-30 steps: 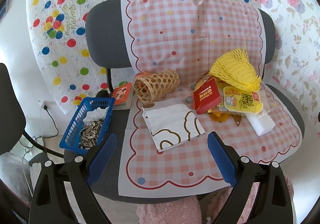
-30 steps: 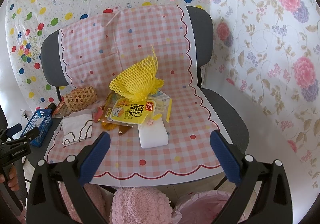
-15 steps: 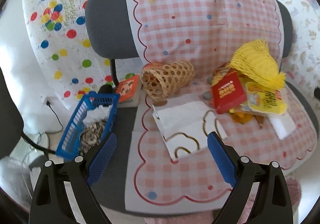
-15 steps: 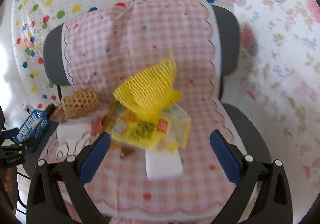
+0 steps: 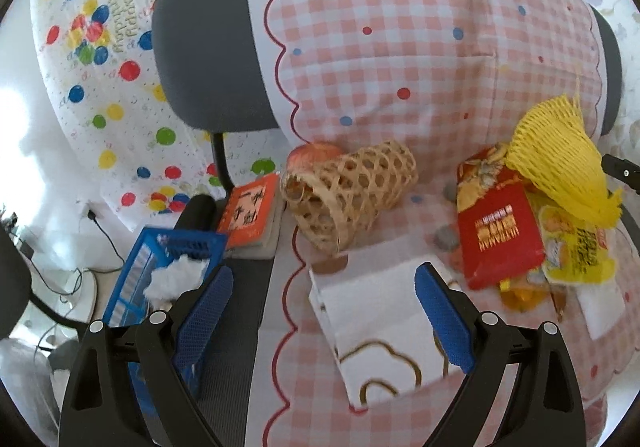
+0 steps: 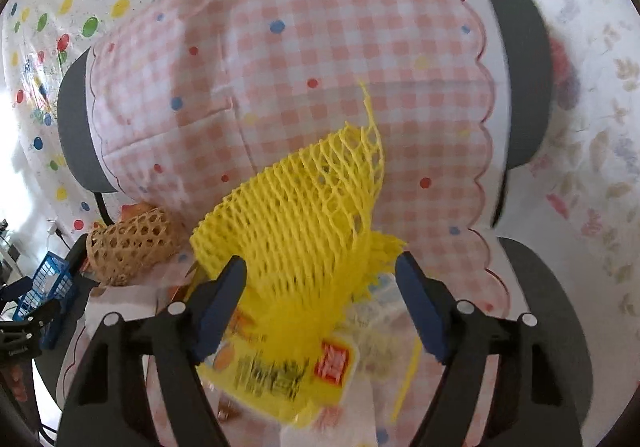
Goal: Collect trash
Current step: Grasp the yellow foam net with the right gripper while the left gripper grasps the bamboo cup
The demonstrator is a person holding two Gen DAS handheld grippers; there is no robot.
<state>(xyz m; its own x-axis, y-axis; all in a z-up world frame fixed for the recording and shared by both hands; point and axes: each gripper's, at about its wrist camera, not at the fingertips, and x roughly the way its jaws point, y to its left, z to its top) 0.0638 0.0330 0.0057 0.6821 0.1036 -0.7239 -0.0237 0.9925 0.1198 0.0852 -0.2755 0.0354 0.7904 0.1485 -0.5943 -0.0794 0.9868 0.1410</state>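
Trash lies on a pink checked cloth (image 5: 400, 47) over a grey chair. My right gripper (image 6: 320, 287) has its jaws closing around a yellow foam net (image 6: 300, 215); the net sits between the fingers, and the pads do not clearly press it. Under the net lies a yellow snack packet (image 6: 280, 371). My left gripper (image 5: 322, 311) hangs open over a white napkin with gold clouds (image 5: 380, 327), holding nothing. Right of the napkin are a red packet (image 5: 500, 243), the yellow foam net (image 5: 560, 167) and a white block (image 5: 600, 307).
A wicker basket (image 5: 348, 195) lies on its side behind the napkin. An orange book (image 5: 250, 215) and a blue plastic basket (image 5: 160, 279) holding a crumpled tissue (image 5: 176, 275) sit at the seat's left edge. Patterned sheets cover the wall behind.
Both grippers moved forward and lower toward the seat. The right one closed in on the yellow net and its jaws narrowed. The left one now hangs over the napkin.
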